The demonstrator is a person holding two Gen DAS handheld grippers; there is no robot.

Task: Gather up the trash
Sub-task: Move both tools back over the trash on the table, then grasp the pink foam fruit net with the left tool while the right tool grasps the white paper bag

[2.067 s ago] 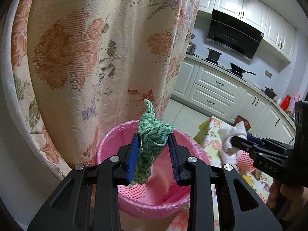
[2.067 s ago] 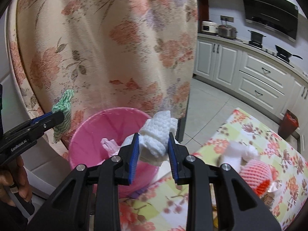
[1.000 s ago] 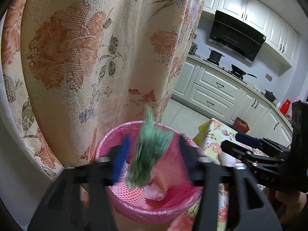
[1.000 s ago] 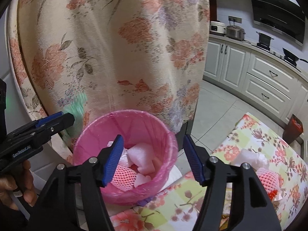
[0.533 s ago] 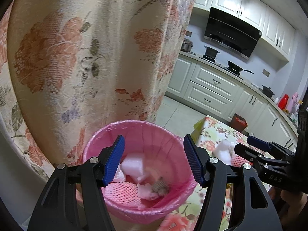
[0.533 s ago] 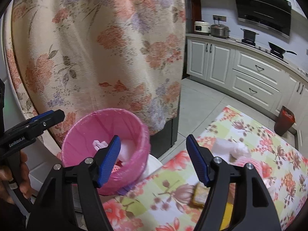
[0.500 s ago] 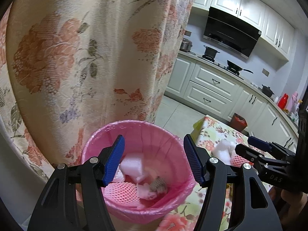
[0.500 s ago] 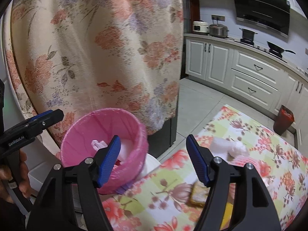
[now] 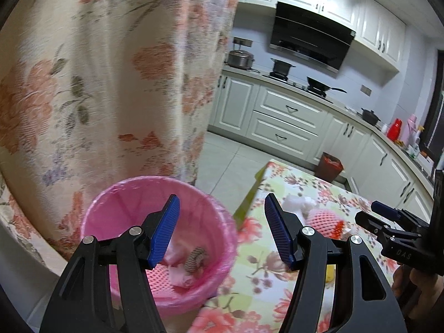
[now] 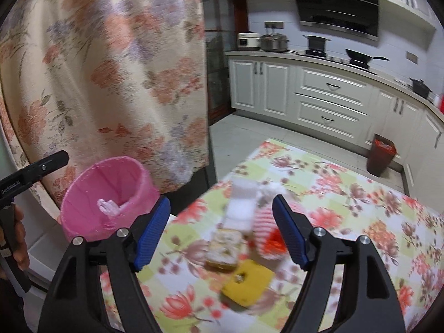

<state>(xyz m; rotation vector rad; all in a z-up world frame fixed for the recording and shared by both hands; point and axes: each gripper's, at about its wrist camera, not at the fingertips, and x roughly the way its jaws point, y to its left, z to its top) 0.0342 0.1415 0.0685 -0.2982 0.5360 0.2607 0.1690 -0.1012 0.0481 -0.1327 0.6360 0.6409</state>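
Note:
A pink bin [image 9: 122,202] with a pink liner stands by the table's left edge, with foam net and crumpled trash [image 9: 194,260] inside; it also shows in the right wrist view [image 10: 91,191]. My left gripper [image 9: 220,231] is open and empty, over the bin's right rim. My right gripper [image 10: 222,234] is open and empty above the floral table [image 10: 360,222]. Below it lie a white foam piece [image 10: 241,205], a red-white foam net [image 10: 267,233], a beige sponge [image 10: 224,247] and a yellow sponge [image 10: 247,281]. The right gripper's tip [image 9: 388,219] shows at right in the left wrist view.
A floral curtain [image 9: 97,83] hangs just behind the bin. White kitchen cabinets [image 10: 327,102] and a stove line the far wall. A small red-lined bin [image 10: 380,158] stands on the floor beyond the table.
Both grippers opened and dropped the green cloth and the white foam piece into the pink bin. Both then swung right, the right gripper from the bin to over the table's trash.

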